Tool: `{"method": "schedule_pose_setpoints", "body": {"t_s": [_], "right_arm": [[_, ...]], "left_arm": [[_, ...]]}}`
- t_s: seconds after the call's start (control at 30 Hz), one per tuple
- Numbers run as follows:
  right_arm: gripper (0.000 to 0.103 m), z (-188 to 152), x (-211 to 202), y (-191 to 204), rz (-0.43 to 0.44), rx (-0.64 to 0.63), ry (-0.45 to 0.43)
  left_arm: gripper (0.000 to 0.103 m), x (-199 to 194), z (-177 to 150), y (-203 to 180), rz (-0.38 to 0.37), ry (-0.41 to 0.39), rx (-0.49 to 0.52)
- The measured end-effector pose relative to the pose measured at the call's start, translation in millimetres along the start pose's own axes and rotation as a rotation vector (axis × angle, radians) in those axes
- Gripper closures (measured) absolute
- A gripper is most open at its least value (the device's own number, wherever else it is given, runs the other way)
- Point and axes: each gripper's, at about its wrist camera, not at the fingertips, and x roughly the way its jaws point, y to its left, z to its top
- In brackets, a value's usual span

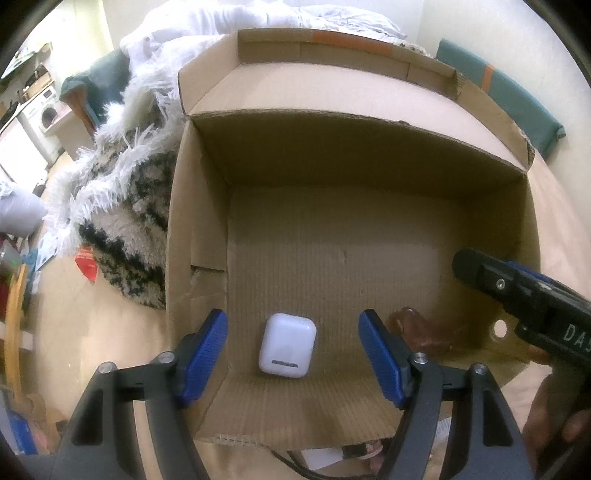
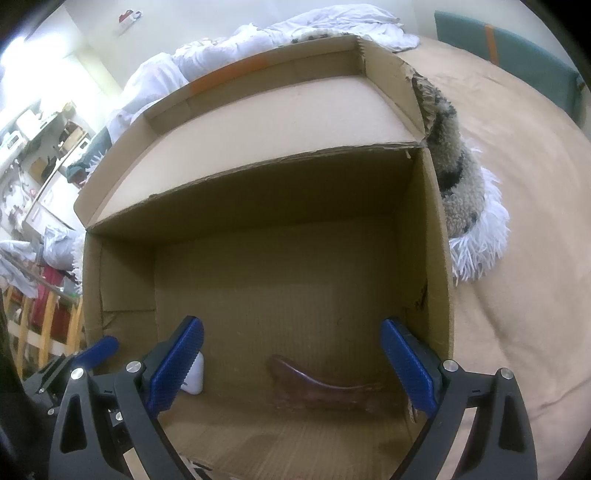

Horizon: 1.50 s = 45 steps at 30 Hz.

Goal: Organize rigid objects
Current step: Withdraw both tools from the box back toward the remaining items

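An open cardboard box (image 1: 195,229) sits on a tan bedcover; it also shows in the right wrist view (image 2: 436,236). A white earbud case (image 1: 287,345) lies on the box floor near its front, partly hidden in the right wrist view (image 2: 195,374). A dark brown curved object (image 2: 325,387) lies beside it, also in the left wrist view (image 1: 421,330). My left gripper (image 1: 293,358) is open above the case, empty. My right gripper (image 2: 291,365) is open above the brown object, empty.
A shaggy black-and-white rug (image 1: 122,206) lies against the box's left side, and shows at the right in the right wrist view (image 2: 465,192). White bedding (image 1: 207,33) is heaped behind. A teal cushion (image 1: 517,96) lies at the far right. The right gripper's body (image 1: 524,299) reaches over the box's right wall.
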Motion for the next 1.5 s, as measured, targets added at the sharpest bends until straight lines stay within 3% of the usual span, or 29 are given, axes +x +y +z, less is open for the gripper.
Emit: {"method": "schedule_pose_setpoints", "body": {"t_s": [0.2,0.27,0.33,0.4,0.53,0.93,1.2,1.3,1.37,1.5], "right_arm": [[0.001,0.1,-0.9,-2.7,0.018,0.016,0.016],[0.001,-2.9,-6.2,-3.3,0.023,0.03,0.014],[0.001,-10.1,-17.2,-2.1,0.019,0.026,-0.002],[0.001,-18.6,-28.9,0.6,0.022,0.014,-0.005],[0.001,-40.6,-49.4,7.3,0.032,-0.011,-0.015],[0.001,-98.0,-58.2,6.4,0.031,-0.001,0.079],[0.001,-109.0,-43.2,-8.5,-0.041,-0.002,0.111],[0.001,-111.5,-38.2,-17.3,-0.079,-0.014,0.118],[0.001,-113.1,-32.9,-22.1,-0.121,-0.029,0.14],[0.001,-113.6,-23.4,-31.4,-0.12,-0.02,0.196]], "left_arm": [[0.032,-3.3,-4.5,-1.3,-0.013,0.023,0.002],[0.032,-8.9,-9.2,-0.3,-0.023,0.063,-0.003],[0.032,-22.0,-19.2,1.3,-0.084,0.091,-0.014],[0.032,-34.6,-29.6,0.4,-0.095,0.091,0.002],[0.032,-47.4,-54.6,6.9,-0.087,0.117,0.001],[0.032,-47.0,-112.6,29.8,-0.025,0.177,-0.041],[0.032,-30.3,-132.9,38.9,0.015,0.267,-0.077],[0.032,-27.7,-135.0,41.6,0.059,0.264,-0.075],[0.032,-24.6,-136.8,44.2,0.07,0.275,-0.07],[0.032,-18.2,-141.5,49.3,0.065,0.3,-0.089]]}}
